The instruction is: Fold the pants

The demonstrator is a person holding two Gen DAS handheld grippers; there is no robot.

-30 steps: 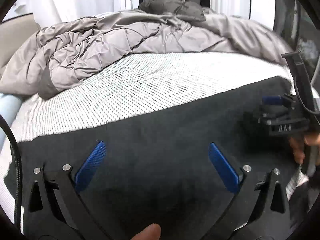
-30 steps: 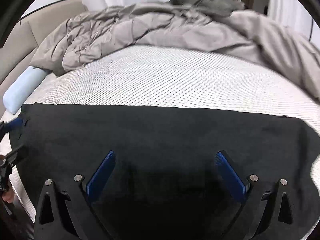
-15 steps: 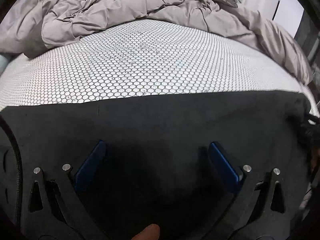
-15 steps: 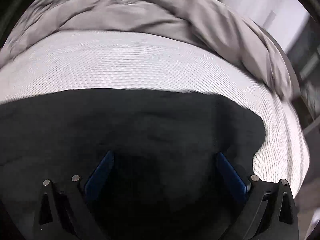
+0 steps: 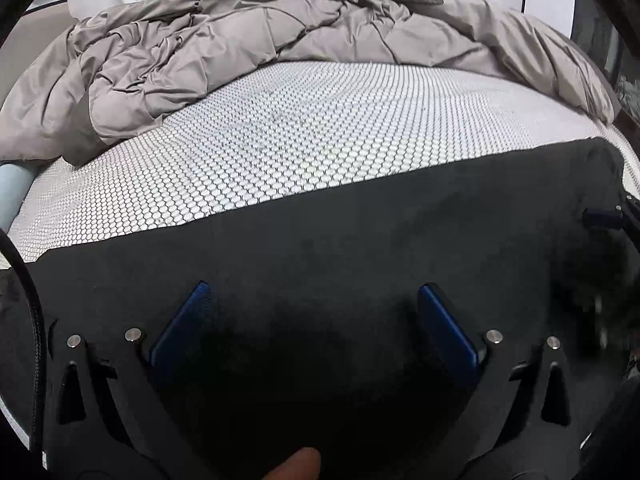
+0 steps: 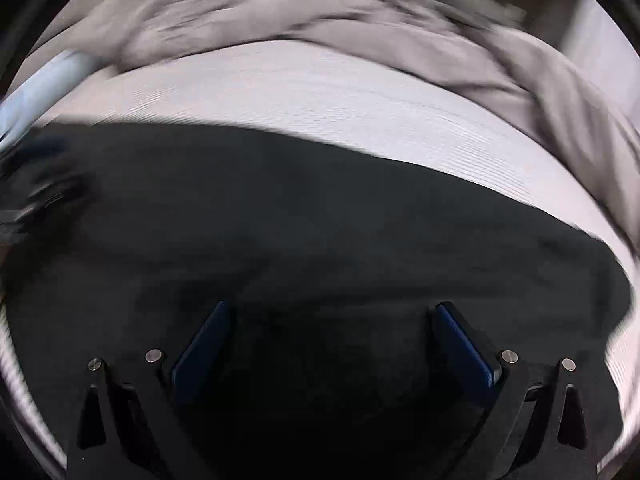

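Black pants (image 5: 360, 240) lie flat across the near edge of a bed with a white honeycomb-patterned cover (image 5: 300, 140). My left gripper (image 5: 312, 300) is open just above the pants, blue pads wide apart, nothing between them. My right gripper (image 6: 332, 316) is also open over the pants (image 6: 320, 220); its view is motion-blurred. The right gripper shows dimly at the far right of the left wrist view (image 5: 604, 216). The left gripper is a dark blur at the left edge of the right wrist view (image 6: 44, 192).
A crumpled grey duvet (image 5: 240, 40) is piled along the far side of the bed. A light blue bolster (image 5: 12, 188) lies at the left edge. White curtains hang behind the bed. The bed's right edge (image 5: 632, 160) drops off near the pants' end.
Both views have tilted down and back up over the pants. The right gripper has swung, its view now blurred with the pants' right end in sight. Both grippers stayed open.
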